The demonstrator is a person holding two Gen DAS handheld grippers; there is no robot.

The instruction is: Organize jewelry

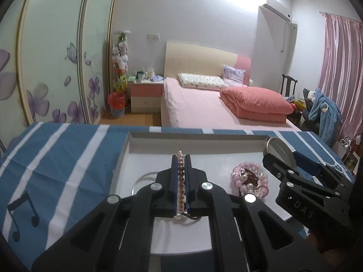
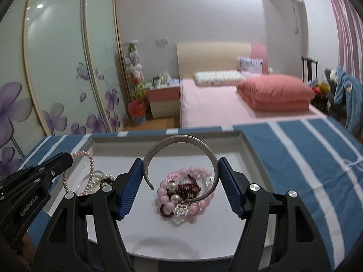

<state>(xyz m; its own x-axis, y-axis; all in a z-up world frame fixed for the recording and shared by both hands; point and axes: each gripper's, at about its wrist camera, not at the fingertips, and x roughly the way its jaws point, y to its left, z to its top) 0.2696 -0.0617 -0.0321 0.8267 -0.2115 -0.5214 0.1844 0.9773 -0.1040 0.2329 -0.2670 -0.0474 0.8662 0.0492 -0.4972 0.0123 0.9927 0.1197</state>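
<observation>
A blue striped cloth (image 1: 56, 158) lies before a pink bed (image 1: 204, 106), a nightstand (image 1: 145, 95) and flowered wardrobe doors (image 1: 52, 68).

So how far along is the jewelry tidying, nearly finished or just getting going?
Partway, it seems. A pile of pink bead bracelets already lies in the white tray. In hand: the left gripper pinches a pearl bracelet, and the right gripper holds a silver cuff bangle above the tray. Both still need setting down; I can't tell whether more jewelry waits elsewhere.
</observation>
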